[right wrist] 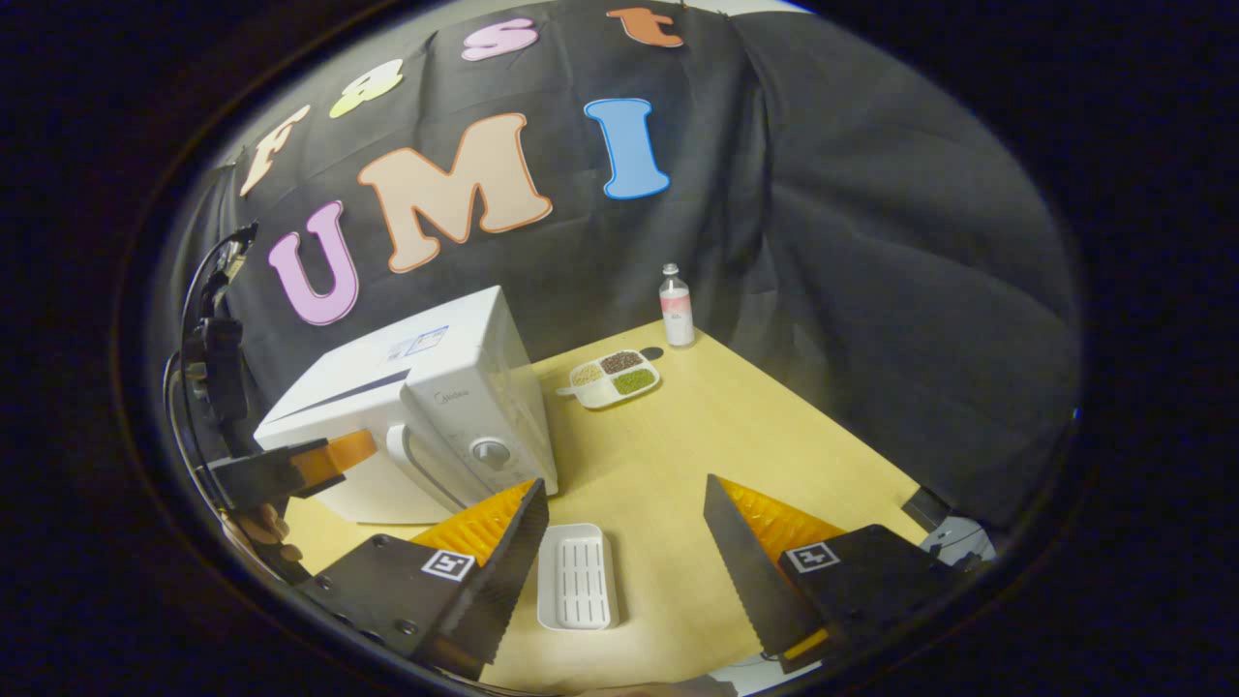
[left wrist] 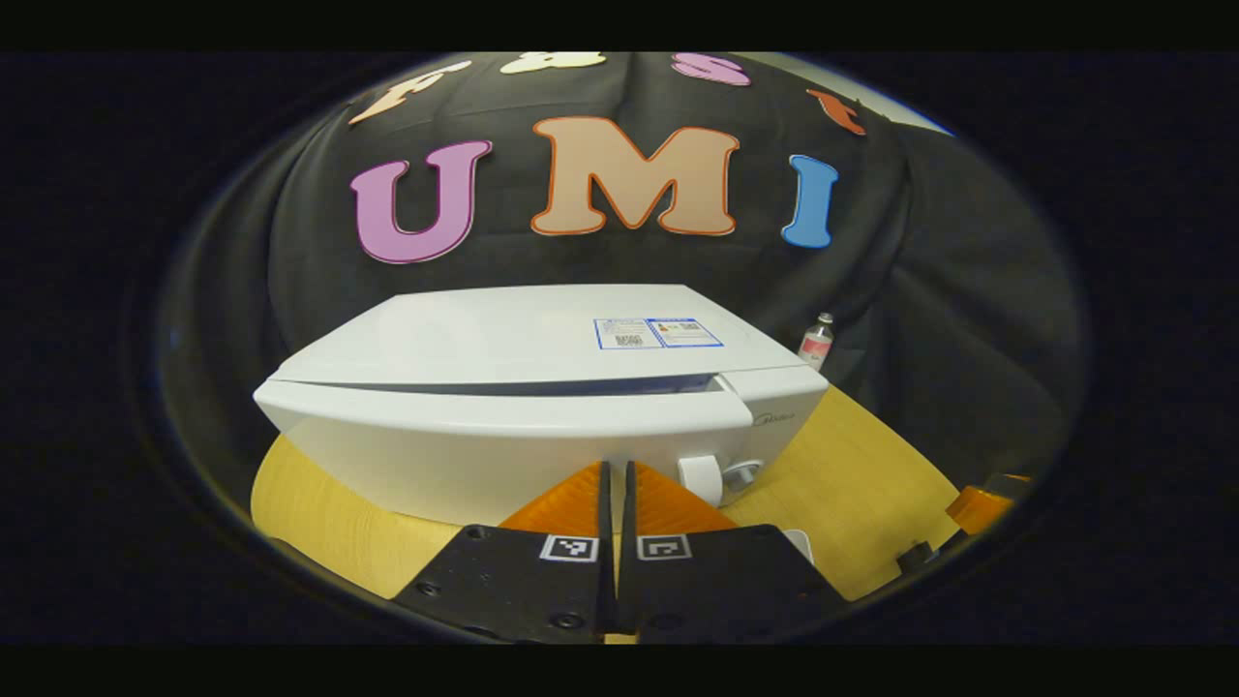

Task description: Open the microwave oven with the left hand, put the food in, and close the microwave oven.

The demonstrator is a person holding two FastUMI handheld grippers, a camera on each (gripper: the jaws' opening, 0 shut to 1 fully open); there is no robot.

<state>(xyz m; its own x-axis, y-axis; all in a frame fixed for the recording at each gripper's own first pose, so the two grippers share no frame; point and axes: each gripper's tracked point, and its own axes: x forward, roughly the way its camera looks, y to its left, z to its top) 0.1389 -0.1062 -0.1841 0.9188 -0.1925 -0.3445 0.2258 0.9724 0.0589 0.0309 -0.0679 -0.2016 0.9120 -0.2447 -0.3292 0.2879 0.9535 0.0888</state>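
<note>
Left gripper view: left claw [left wrist: 616, 484] covers the lower middle of the microwave oven [left wrist: 542, 407] front; the door handle [left wrist: 699, 478] and knob [left wrist: 743, 474] show in part beside it. Oven's base and the surface's [left wrist: 871, 484] near edge are cut off by the picture's rim. At the lower right rim, a fragment of the right claw [left wrist: 978, 505]; the rest is cut off. Small bottle [left wrist: 816, 341] partly hidden behind the oven's rear corner.

Right gripper view: left claw [right wrist: 329, 457] overlaps the oven's [right wrist: 455, 407] front left; its jaw gap cannot be told. Contents of the divided dish [right wrist: 616, 378] too small to identify. White tray's [right wrist: 577, 575] left edge is hidden behind one finger [right wrist: 484, 542].
</note>
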